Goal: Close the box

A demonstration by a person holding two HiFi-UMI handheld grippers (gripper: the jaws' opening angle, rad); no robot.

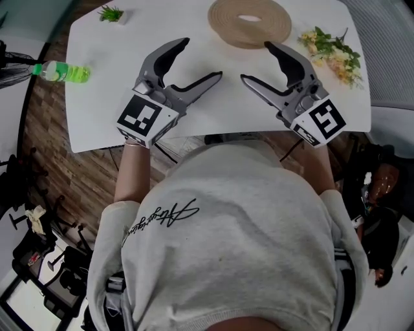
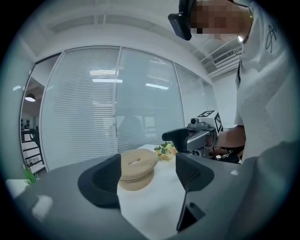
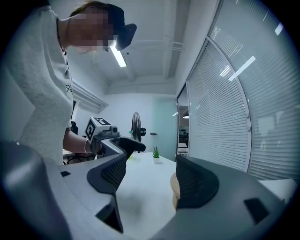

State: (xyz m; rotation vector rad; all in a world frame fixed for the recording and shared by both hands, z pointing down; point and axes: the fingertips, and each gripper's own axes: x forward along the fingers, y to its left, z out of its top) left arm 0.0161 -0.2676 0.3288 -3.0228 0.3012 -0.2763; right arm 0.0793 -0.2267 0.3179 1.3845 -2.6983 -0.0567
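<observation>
A round tan woven box [image 1: 249, 21] with a slotted lid on top stands at the far middle of the white table [image 1: 110, 110]. Both grippers hover over the table's near half, short of the box, with their jaws apart and nothing between them. My left gripper [image 1: 203, 58] is to the box's lower left and my right gripper [image 1: 255, 61] just below it. In the left gripper view the box [image 2: 137, 168] shows between the left gripper [image 2: 147, 176] jaws, far ahead of them. In the right gripper view the right gripper [image 3: 150, 180] hides most of the box [image 3: 174, 187].
A green bottle [image 1: 65, 72] lies at the table's left edge. A small potted plant [image 1: 111, 13] stands at the far left and a bunch of flowers [image 1: 333, 52] lies at the far right. Dark chairs stand on the floor to the left.
</observation>
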